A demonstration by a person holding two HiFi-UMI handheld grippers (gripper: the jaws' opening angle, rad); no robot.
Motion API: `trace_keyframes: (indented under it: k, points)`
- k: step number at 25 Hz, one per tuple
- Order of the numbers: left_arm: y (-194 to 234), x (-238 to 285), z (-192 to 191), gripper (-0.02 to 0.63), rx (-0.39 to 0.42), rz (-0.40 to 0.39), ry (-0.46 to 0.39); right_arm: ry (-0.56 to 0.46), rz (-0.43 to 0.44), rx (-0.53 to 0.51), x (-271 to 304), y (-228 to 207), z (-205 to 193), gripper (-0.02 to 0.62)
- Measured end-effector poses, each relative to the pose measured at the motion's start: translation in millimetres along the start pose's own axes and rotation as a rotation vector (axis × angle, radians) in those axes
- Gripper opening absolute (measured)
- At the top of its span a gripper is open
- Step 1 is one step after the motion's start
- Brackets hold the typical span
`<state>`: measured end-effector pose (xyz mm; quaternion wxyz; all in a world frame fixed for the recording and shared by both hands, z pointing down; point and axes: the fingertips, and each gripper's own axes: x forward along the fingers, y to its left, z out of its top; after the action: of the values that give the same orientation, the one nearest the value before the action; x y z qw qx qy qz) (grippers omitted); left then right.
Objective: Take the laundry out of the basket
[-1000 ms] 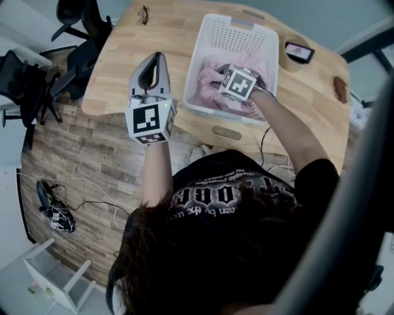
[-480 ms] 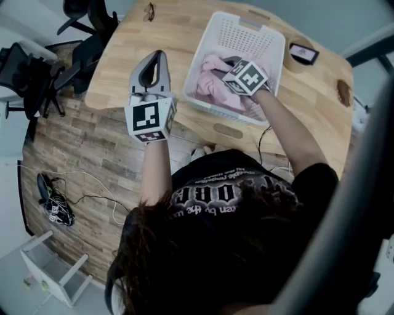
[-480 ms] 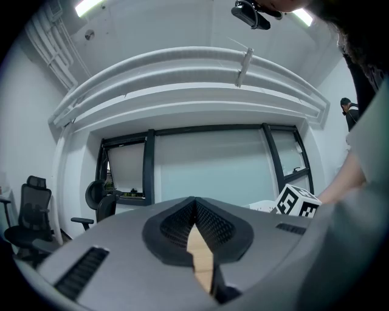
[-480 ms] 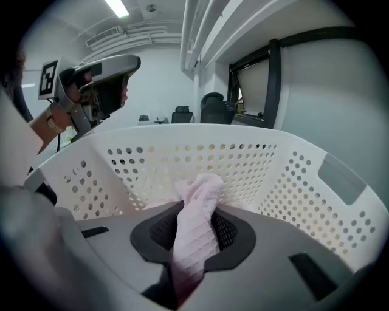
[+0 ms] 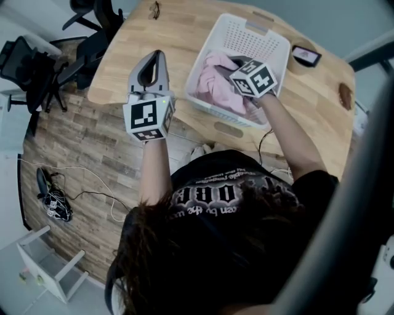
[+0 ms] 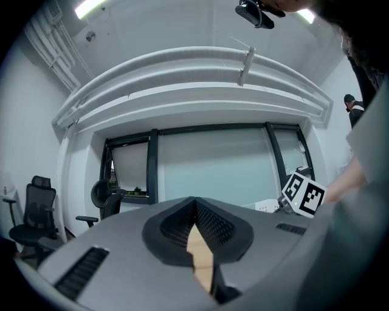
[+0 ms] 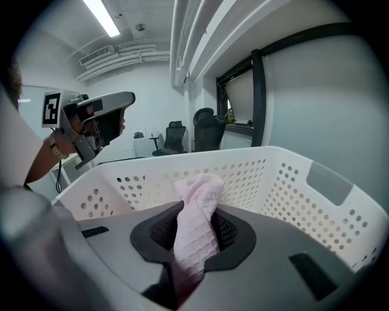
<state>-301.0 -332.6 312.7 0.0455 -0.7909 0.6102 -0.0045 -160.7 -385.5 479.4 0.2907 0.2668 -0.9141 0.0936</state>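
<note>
A white perforated laundry basket (image 5: 266,34) stands on the wooden table (image 5: 120,58), with pink laundry (image 5: 210,83) bunched inside it. My right gripper (image 5: 235,63) reaches into the basket and is shut on a fold of the pink waffle-knit cloth (image 7: 200,185), which stands up between its jaws just above the basket wall (image 7: 292,176). Left of the basket, my left gripper (image 5: 157,56) hovers level over the table's near edge. Its jaws (image 6: 194,203) meet at the tips with nothing between them.
A dark phone-like object (image 5: 306,56) lies right of the basket, a brown item (image 5: 345,95) near the table's right edge, and glasses (image 5: 155,9) at the far side. Black office chairs (image 5: 37,67) stand left of the table. Cables (image 5: 52,204) and a white stool (image 5: 44,271) are on the floor.
My right gripper has lifted and rolled, drawing the pink cloth up out of the pile. The left gripper has stayed where it was.
</note>
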Motion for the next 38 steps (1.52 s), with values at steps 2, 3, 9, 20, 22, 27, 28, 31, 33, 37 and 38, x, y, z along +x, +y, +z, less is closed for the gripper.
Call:
trace_keyframes:
  k: [2,3,9,20,22,27,28,31,33,37,38]
  points:
    - [0.3,-1.0,1.4,0.002,-0.003,0.004,-0.007,-0.016,-0.006,0.0,-3.9,-1.2,5.0,0.089]
    - [-0.5,-1.5,1.3,0.0,-0.004,0.004,-0.008,-0.025,-0.009,0.002,-5.9,-1.7,7.2,0.089]
    - [-0.6,-3.8,2.8,0.001,0.0,0.021,-0.009,-0.087,-0.026,0.007,-19.3,-4.1,26.2,0.089]
    - [-1.0,-13.0,9.7,0.0,-0.001,0.047,-0.013,-0.22,-0.059,0.027,-52.3,-10.9,65.4,0.089]
    - [-1.8,-13.9,10.7,0.001,-0.003,0.051,-0.009,-0.234,-0.061,0.022,-56.7,-12.3,72.2,0.089]
    - [-3.2,-17.4,9.8,0.001,-0.002,0.073,-0.004,-0.268,-0.054,0.016,-66.1,-14.0,85.0,0.087]
    - [-2.6,-17.2,10.2,0.002,0.0,0.077,-0.003,-0.277,-0.052,0.014,-67.5,-14.3,88.6,0.087]
    - [-0.1,-19.3,15.8,0.0,0.014,0.09,-0.007,-0.301,-0.048,0.005,-74.1,-11.8,98.6,0.087]
    - [1.5,-21.5,24.1,0.001,0.027,0.097,-0.017,-0.316,-0.047,0.002,-79.1,-9.5,104.8,0.087]
    - [3.9,-21.9,26.1,0.0,0.046,0.098,-0.013,-0.338,-0.046,0.002,-83.9,-9.0,109.5,0.087]
    - [3.9,-22.2,25.3,0.001,0.047,0.097,-0.009,-0.343,-0.046,0.001,-85.5,-8.6,109.9,0.087]
